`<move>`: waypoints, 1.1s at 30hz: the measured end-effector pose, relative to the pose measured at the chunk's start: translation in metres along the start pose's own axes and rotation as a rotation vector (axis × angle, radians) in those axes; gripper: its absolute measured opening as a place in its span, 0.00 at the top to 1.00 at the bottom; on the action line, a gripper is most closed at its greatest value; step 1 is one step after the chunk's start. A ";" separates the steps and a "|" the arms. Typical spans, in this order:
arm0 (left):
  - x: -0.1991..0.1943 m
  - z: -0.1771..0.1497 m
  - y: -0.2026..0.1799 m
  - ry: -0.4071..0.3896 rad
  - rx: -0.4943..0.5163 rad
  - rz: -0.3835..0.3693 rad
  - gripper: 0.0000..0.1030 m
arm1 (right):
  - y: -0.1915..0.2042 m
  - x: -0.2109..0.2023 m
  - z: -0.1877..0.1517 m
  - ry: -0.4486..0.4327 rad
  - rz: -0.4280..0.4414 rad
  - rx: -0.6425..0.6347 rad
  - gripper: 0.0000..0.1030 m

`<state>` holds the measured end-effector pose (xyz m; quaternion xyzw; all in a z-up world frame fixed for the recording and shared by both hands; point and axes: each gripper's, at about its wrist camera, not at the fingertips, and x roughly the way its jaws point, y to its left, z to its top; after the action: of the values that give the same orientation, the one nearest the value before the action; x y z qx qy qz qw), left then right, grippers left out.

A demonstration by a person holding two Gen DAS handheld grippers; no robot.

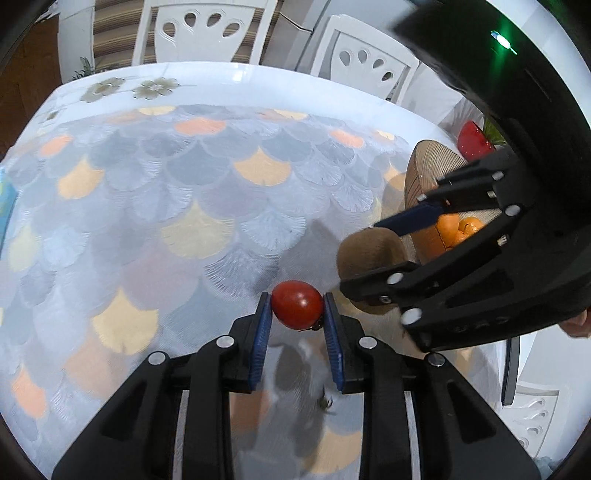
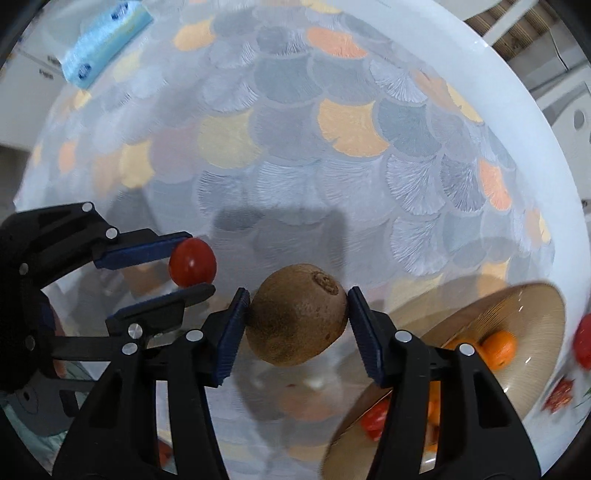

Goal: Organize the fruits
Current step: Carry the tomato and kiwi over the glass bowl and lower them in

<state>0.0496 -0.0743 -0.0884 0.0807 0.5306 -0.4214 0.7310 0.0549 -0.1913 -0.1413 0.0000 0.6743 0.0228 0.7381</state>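
A home dining room: clothed table [image 1: 184, 206], white chairs [image 1: 207, 33].

1. The tomato [image 1: 297, 303] is small, round and glossy red, with a dried stem stub on its underside. It is pinched between the blue pads of the left claw [image 1: 297, 308], lifted off the counter [image 1: 184, 221].
2. The kiwi [image 2: 297, 314] is brown, fuzzy and oval, its dark stem scar turned up and to the right. The right claw [image 2: 298, 317] clamps it at both sides, just beside the tomato and above the counter.
3. The bowl [image 2: 535, 332] is tan and ribbed, resting on the counter near the kiwi. It contains oranges [image 2: 498, 349] and a red fruit [image 2: 375, 419], blurred.
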 end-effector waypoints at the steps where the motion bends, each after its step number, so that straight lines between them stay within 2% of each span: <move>1: -0.004 0.000 0.003 -0.003 -0.003 0.006 0.74 | 0.000 -0.004 -0.006 -0.018 0.024 0.023 0.46; 10: -0.044 -0.005 0.018 -0.048 -0.040 0.054 0.74 | -0.006 -0.052 -0.050 -0.172 0.161 0.156 0.46; 11: -0.048 -0.003 0.016 -0.052 -0.034 0.055 0.74 | 0.007 -0.055 -0.056 -0.189 0.172 0.176 0.46; 19: -0.072 0.017 -0.023 -0.108 0.052 0.056 0.74 | -0.010 -0.086 -0.105 -0.287 0.185 0.312 0.46; 28: -0.057 0.048 -0.095 -0.120 0.182 -0.012 0.74 | -0.085 -0.125 -0.175 -0.390 0.071 0.544 0.46; 33: -0.041 0.066 -0.131 -0.115 0.247 -0.040 0.74 | -0.122 -0.129 -0.196 -0.408 0.008 0.648 0.46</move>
<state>0.0006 -0.1725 0.0174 0.1352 0.4333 -0.5021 0.7361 -0.1475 -0.3232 -0.0341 0.2404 0.4858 -0.1891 0.8188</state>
